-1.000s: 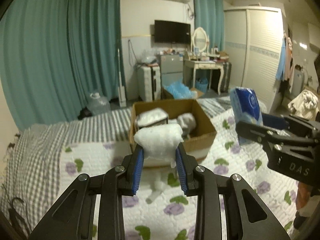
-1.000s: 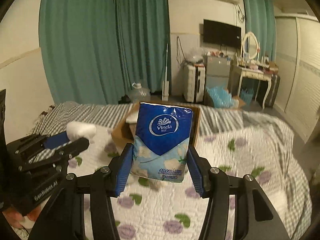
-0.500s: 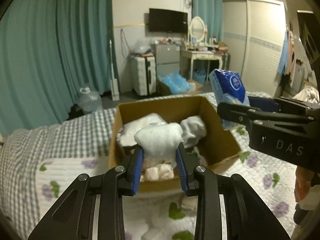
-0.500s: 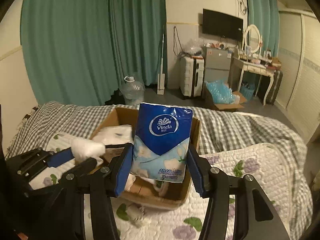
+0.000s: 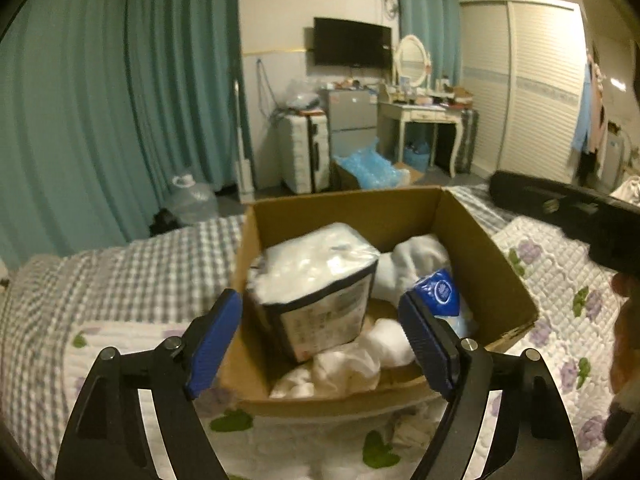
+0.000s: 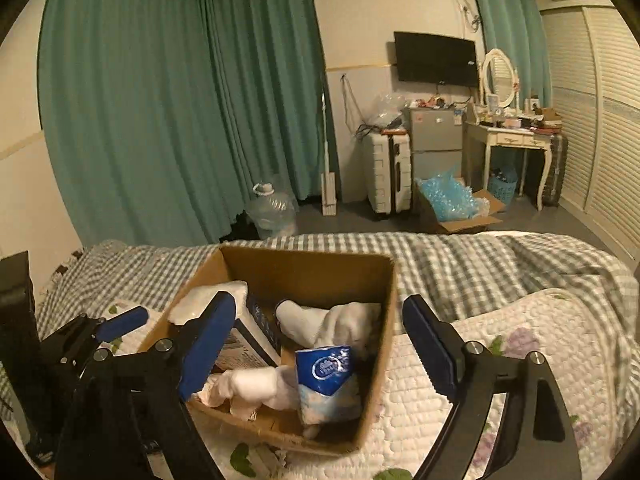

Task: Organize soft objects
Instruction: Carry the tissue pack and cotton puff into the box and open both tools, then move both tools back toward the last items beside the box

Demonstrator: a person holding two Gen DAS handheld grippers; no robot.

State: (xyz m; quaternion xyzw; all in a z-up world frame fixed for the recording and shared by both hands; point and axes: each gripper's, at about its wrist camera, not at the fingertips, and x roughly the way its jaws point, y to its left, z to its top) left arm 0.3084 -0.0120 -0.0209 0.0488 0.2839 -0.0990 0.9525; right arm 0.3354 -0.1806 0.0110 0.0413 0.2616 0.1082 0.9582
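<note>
An open cardboard box sits on the bed. Inside lie a large clear-wrapped white pack, white soft cloths, a white fluffy wad and a blue Vinda tissue pack. My left gripper is open and empty just above the box's near edge. My right gripper is open and empty over the box. The left gripper also shows at the left of the right wrist view.
The bed has a floral quilt and a grey checked blanket. White scraps lie on the quilt in front of the box. Beyond the bed stand a water jug, a suitcase and a dressing table.
Both grippers moved in over the box and opened. The white wad left the left gripper and the blue tissue pack left the right gripper; both now lie in the box.
</note>
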